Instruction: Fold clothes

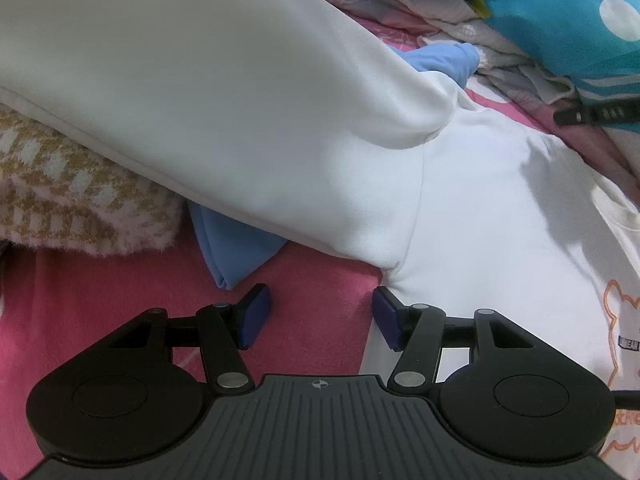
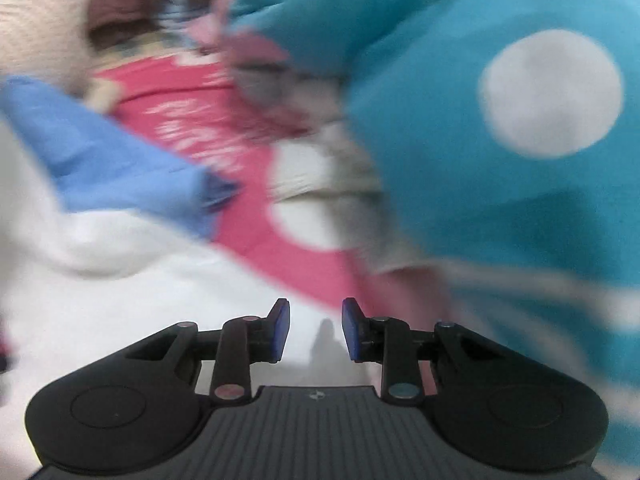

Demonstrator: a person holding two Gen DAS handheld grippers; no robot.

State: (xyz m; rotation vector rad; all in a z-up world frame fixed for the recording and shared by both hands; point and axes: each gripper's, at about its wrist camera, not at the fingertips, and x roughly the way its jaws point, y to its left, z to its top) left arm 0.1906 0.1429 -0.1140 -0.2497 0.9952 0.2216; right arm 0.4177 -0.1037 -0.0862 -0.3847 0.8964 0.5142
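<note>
A white sweatshirt [image 1: 480, 208] with an orange bear print lies on the pink bed sheet [image 1: 120, 320], and its sleeve [image 1: 200, 80] drapes across the left. A light blue garment [image 1: 232, 248] pokes out from under the sleeve. My left gripper [image 1: 318, 312] stands open just above the sheet, its right pad at the sweatshirt's edge, with nothing between the jaws. The right wrist view is blurred. There my right gripper [image 2: 316, 328] hangs over the white sweatshirt [image 2: 120, 300] with its jaws apart and empty, and the blue garment [image 2: 112, 152] lies at upper left.
A fuzzy tan-and-white checked garment [image 1: 60, 184] lies at the left. A teal dotted pillow [image 1: 560, 28] [image 2: 500, 160] and crumpled bedding crowd the far right. A black object [image 1: 592, 114] juts in at the right edge. Pink sheet [image 2: 240, 168] shows between the clothes.
</note>
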